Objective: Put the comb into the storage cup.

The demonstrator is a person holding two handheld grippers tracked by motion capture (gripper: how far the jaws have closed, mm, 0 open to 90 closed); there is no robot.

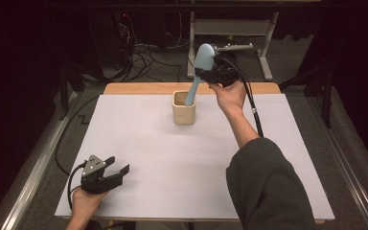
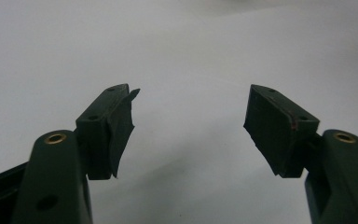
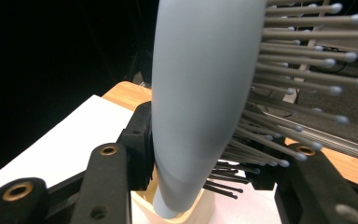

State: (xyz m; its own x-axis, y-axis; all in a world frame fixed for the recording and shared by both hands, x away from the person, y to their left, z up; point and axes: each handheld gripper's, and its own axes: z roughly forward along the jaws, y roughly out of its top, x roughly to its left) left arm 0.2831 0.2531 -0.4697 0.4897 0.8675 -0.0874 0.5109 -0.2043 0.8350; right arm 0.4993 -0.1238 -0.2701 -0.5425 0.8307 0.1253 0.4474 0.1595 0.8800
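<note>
One container stands on the white table (image 1: 139,182): a cream, square-sided cup (image 1: 184,112), open at the top, set near the far edge of the white surface and roughly midway across it. Inside it is a single thing, the handle end of a pale blue hairbrush (image 1: 199,72), which leans up and out of the cup toward the far right, its oval head well above the rim. In the right gripper view the brush (image 3: 196,102) rises close in front of the camera, its smooth blue back to the left and its rows of dark, ball-tipped bristles to the right, with its narrow end going down into the cup (image 3: 186,214) at the bottom edge. The right gripper (image 1: 214,73) is clamped on the brush just below the head, one black jaw against the back and the other on the bristle side, with the person's right hand (image 1: 230,96) behind it. The left gripper (image 1: 112,171) rests at the near left corner of the table in the left hand (image 1: 84,201), well apart from the cup; in the left gripper view its jaws stand wide apart with nothing but bare white table (image 2: 191,56) between them. In count: one cup, one hairbrush, two grippers.
</note>
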